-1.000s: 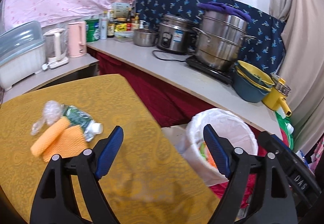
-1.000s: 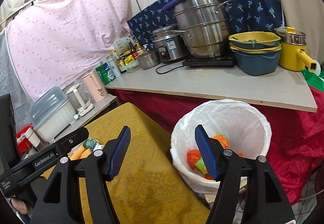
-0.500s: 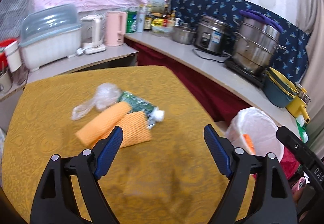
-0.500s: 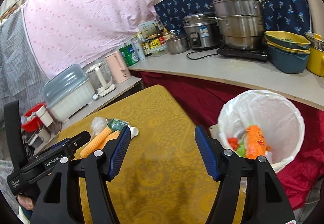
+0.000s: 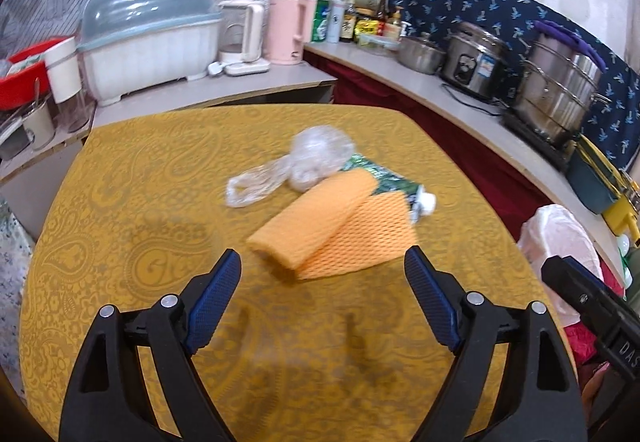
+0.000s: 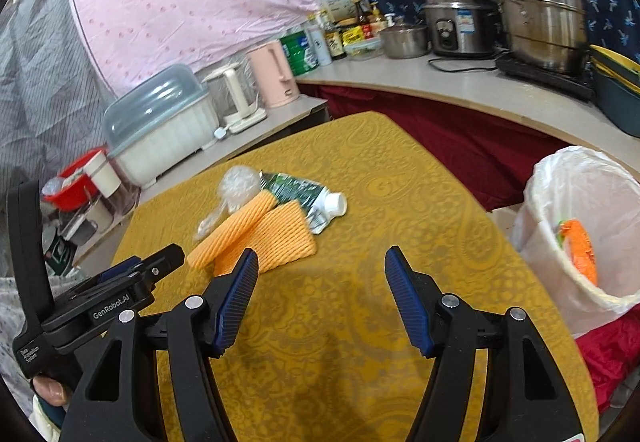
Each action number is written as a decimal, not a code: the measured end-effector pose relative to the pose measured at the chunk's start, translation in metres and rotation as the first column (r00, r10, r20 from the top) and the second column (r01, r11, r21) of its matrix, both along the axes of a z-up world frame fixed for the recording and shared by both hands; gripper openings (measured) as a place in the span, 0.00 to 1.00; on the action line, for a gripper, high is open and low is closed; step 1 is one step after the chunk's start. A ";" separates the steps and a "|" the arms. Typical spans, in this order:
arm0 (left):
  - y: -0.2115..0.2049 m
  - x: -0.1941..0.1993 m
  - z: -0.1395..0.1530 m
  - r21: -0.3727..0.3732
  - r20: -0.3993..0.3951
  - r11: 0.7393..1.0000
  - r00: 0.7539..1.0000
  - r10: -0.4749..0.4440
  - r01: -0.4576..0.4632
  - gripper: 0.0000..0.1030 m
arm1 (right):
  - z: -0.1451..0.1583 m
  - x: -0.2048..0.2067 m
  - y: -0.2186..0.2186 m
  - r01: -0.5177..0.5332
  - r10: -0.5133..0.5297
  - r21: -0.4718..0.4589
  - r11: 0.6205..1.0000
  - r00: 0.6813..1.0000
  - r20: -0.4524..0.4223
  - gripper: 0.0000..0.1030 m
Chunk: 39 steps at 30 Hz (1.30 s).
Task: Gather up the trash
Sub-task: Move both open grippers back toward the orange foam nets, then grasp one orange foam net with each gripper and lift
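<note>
Step in hand: approach to the next pickup. Both claws empty.

Left claw (image 5: 322,276): jaws wide apart, nothing between them, pointed down at the trash pile on the yellow desk (image 5: 140,242). Right claw (image 6: 318,274): jaws apart, somewhat narrower, nothing held, also over the desk.

Trash sits mid-frame in the left wrist view: two orange foam nets (image 5: 320,218) overlapping, a crumpled clear plastic bag (image 5: 304,162) touching their upper end, a green bottle (image 5: 392,186) with white cap partly under them. Lined bin (image 6: 580,226) stands off the desk edge, right of frame, some orange waste already inside.

Next move, as I judge it: lower one claw over the nearest foam net, straddle it, close. Soft, light foam; the overlapped net may drag along.
</note>
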<state>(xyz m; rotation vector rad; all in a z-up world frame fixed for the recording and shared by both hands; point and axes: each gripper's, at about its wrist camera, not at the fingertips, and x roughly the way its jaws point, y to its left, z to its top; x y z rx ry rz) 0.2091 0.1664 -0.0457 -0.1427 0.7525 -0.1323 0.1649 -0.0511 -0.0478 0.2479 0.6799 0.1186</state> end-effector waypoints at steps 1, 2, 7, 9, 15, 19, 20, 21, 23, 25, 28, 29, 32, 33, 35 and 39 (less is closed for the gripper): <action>0.004 0.003 -0.003 0.000 -0.006 1.000 1.000 0.003 -0.003 0.77 | -0.004 0.004 0.007 -0.010 0.010 -0.002 1.000 1.000 -0.009 0.62; 0.007 0.005 -0.006 0.001 -0.012 1.000 1.000 0.006 -0.006 0.77 | -0.006 0.007 0.010 -0.015 0.015 -0.004 1.000 1.000 -0.013 0.62; 0.016 0.022 -0.022 0.001 -0.042 1.000 0.999 0.004 -0.004 0.77 | -0.020 0.026 0.027 -0.038 0.038 -0.018 0.999 0.999 -0.037 0.62; 0.015 0.028 -0.028 0.008 -0.048 1.000 0.999 -0.002 0.002 0.77 | -0.027 0.037 0.031 -0.039 0.039 -0.016 0.999 0.998 -0.053 0.62; 0.012 0.053 -0.045 0.001 -0.072 0.999 0.997 -0.035 0.035 0.77 | -0.050 0.069 0.039 -0.049 0.047 -0.021 0.999 0.993 -0.105 0.62; 0.009 0.066 -0.054 -0.016 -0.085 0.998 0.994 -0.061 0.060 0.70 | -0.060 0.088 0.044 -0.059 0.054 -0.038 0.998 0.991 -0.124 0.61; 0.008 0.070 -0.056 -0.023 -0.094 0.997 0.993 -0.074 0.072 0.64 | -0.064 0.093 0.045 -0.063 0.057 -0.043 0.997 0.990 -0.130 0.61; 0.007 0.073 -0.058 -0.031 -0.104 0.996 0.991 -0.090 0.087 0.60 | -0.067 0.097 0.046 -0.066 0.059 -0.046 0.997 0.989 -0.134 0.60; 0.005 0.078 -0.061 -0.035 -0.112 0.994 0.988 -0.108 0.105 0.49 | -0.072 0.105 0.046 -0.070 0.062 -0.049 0.996 0.988 -0.142 0.60; 0.003 0.079 -0.064 -0.033 -0.116 0.992 0.985 -0.126 0.123 0.42 | -0.079 0.112 0.048 -0.077 0.068 -0.051 0.996 0.985 -0.156 0.58; 0.003 0.079 -0.066 -0.031 -0.117 0.991 0.984 -0.133 0.131 0.34 | -0.086 0.119 0.053 -0.092 0.081 -0.054 0.994 0.981 -0.175 0.51; 0.004 0.079 -0.066 -0.031 -0.119 0.991 0.984 -0.135 0.132 0.32 | -0.089 0.121 0.055 -0.098 0.086 -0.056 0.994 0.980 -0.180 0.47; 0.007 0.077 -0.067 -0.045 -0.122 0.991 0.983 -0.134 0.129 0.29 | -0.092 0.119 0.058 -0.099 0.086 -0.065 0.993 0.981 -0.174 0.44; 0.008 0.075 -0.067 -0.051 -0.125 0.990 0.983 -0.134 0.129 0.28 | -0.091 0.118 0.058 -0.100 0.088 -0.062 0.993 0.981 -0.172 0.39; 0.008 0.072 -0.067 -0.050 -0.126 0.991 0.983 -0.132 0.126 0.26 | -0.090 0.117 0.057 -0.101 0.090 -0.054 0.993 0.981 -0.170 0.33; 0.005 0.063 -0.065 -0.053 -0.128 0.990 0.983 -0.133 0.128 0.22 | -0.085 0.106 0.060 -0.109 0.099 -0.059 0.992 0.983 -0.154 0.20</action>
